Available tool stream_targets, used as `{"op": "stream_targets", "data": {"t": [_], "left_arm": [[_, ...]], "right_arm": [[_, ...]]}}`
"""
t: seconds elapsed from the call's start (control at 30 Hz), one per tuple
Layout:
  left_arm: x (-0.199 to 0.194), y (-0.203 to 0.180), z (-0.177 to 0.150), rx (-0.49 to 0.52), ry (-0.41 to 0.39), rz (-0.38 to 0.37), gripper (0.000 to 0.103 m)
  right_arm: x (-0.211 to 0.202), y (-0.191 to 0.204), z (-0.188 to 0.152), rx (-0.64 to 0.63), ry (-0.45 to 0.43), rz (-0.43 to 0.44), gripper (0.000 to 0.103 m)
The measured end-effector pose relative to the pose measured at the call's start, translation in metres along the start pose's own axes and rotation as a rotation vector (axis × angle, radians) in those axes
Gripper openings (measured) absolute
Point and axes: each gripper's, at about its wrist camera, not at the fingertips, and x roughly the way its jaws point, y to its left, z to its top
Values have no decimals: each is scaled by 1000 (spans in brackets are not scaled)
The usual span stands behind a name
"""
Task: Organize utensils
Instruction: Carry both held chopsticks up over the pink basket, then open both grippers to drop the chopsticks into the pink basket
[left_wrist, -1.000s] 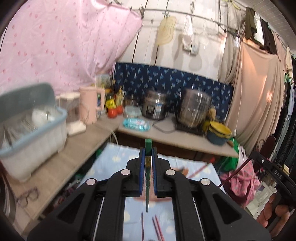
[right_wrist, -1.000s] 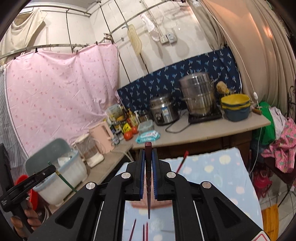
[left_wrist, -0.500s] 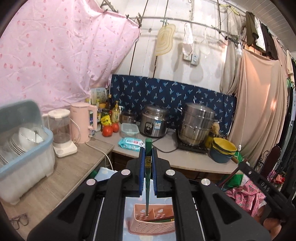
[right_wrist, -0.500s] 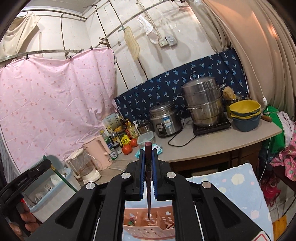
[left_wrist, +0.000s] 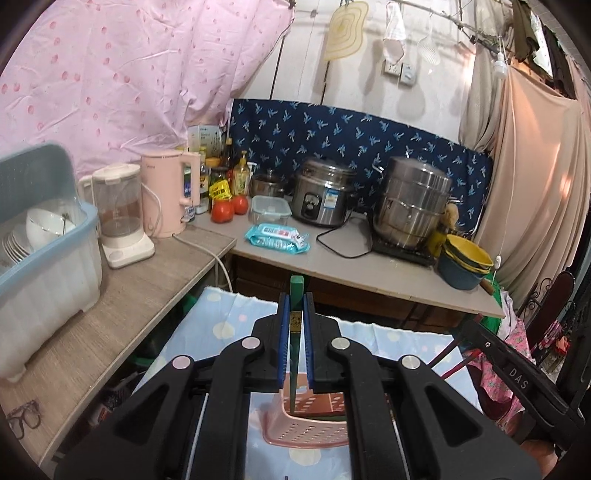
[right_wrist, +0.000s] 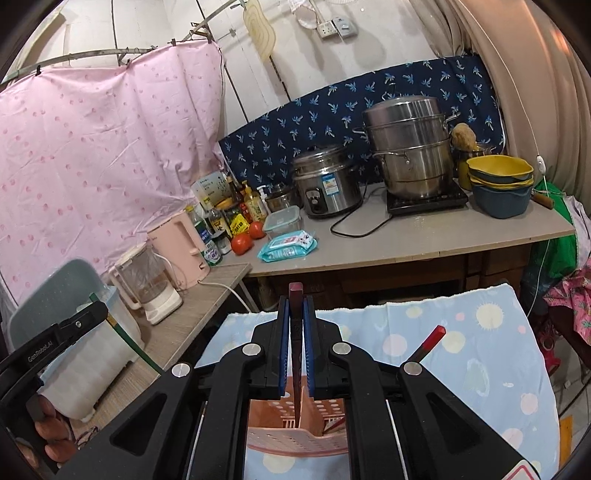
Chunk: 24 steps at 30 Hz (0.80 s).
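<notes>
Nearest, the left tongs (left_wrist: 295, 328) are clenched on one green chopstick (left_wrist: 296, 291), its tip hanging over the pink utensil basket (left_wrist: 306, 430). The right tongs (right_wrist: 295, 328) grip one dark red chopstick (right_wrist: 296, 295) just above the same basket. Judged risk: both sticks coming down together could clash or catch the divider walls and tip it. A red-tipped chopstick (right_wrist: 428, 341) leans in it. Beyond, the bench (left_wrist: 351, 269) carries two tomatoes (left_wrist: 229, 208).
</notes>
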Motion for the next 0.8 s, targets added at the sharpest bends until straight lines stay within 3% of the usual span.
{"op": "stream_targets", "data": {"t": [0.13, 0.17, 0.2, 0.27, 0.6, 0.8], "left_arm": [[3, 1, -5, -8, 17, 4, 9], [4, 2, -6, -12, 24, 15, 17], [4, 2, -6, -16, 28, 20, 33], [2, 4, -6, -27, 23, 36, 43], [-20, 8, -13, -24, 22, 42, 43], [-43, 10, -33, -9, 40, 42, 43]], "right_arm": [[4, 1, -3, -12, 15, -1, 11], [3, 1, -3, -11, 7, -6, 16], [1, 1, -3, -9, -2, -16, 24], [-3, 0, -3, 0, -12, -14, 28], [-25, 7, -10, -24, -8, -6, 28], [-47, 15, -28, -59, 6, -8, 28]]}}
